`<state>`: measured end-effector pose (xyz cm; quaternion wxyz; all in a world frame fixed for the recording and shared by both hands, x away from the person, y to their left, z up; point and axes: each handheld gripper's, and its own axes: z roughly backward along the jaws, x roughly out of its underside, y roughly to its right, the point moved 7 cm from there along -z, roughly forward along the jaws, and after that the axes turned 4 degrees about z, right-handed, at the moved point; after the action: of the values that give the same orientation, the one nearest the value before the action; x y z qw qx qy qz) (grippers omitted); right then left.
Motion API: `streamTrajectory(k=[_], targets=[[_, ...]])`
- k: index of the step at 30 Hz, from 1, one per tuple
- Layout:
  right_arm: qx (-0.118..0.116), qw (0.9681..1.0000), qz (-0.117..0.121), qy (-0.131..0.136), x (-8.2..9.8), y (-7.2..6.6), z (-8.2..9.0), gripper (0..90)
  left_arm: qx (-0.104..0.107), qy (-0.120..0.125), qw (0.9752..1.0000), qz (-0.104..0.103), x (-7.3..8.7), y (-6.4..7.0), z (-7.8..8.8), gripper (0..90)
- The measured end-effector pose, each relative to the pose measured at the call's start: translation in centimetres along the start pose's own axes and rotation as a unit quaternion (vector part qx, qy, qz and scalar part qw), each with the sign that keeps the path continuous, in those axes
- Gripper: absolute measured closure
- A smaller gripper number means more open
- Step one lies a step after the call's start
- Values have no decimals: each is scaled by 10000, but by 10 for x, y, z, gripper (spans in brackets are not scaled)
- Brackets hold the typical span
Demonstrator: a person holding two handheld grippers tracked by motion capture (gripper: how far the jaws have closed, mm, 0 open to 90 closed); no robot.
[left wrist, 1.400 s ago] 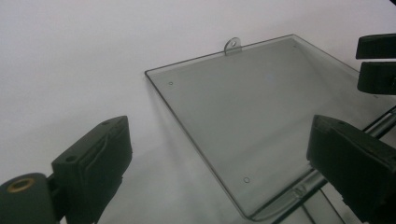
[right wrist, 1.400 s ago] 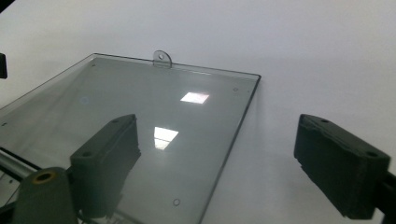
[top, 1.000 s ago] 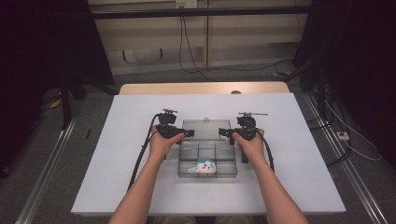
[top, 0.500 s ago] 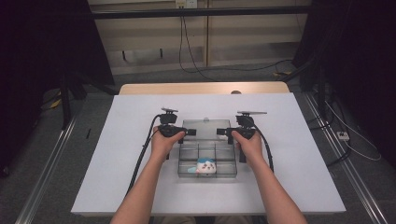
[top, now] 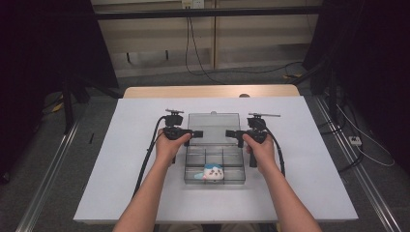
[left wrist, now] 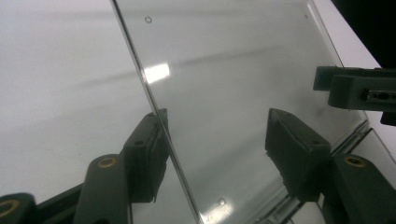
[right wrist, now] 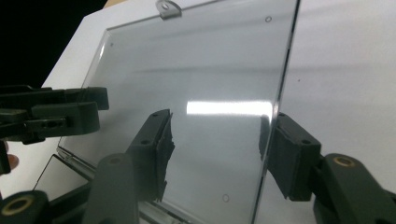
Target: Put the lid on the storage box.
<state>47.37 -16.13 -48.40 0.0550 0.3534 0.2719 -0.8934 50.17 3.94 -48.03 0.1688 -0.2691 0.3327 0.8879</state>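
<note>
Clear lid lying open and flat on the white table, hinged to the far edge of the compartment box

Left gripper at the lid's left edge, right gripper at its right edge, pointing at each other across it. Jaws just been closing on both, not yet pressing: lid edge running just inside the left gripper's outer pad, just inside the right gripper's outer pad, gaps showing. Small blue-and-white toy sitting in a near compartment
</note>
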Motion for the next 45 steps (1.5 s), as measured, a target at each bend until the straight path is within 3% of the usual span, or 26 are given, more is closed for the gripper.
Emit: streamTrajectory(k=[10,19,25,40,45], targets=[[52,9981,563,253,-6,-13,21,506,-47,275,9990,-335,-7,10,23,545],[122,9932,1108,336,-4,-23,35,531,-43,395,9968,-699,-7,24,38,565],[78,9924,1162,387,-2,-24,41,555,-16,407,9955,-850,-3,29,44,552],[48,9898,1323,531,7,-28,52,560,58,500,9939,-984,8,35,51,522],[127,9864,1543,554,8,-31,57,562,66,522,9932,-1043,11,37,56,520]])
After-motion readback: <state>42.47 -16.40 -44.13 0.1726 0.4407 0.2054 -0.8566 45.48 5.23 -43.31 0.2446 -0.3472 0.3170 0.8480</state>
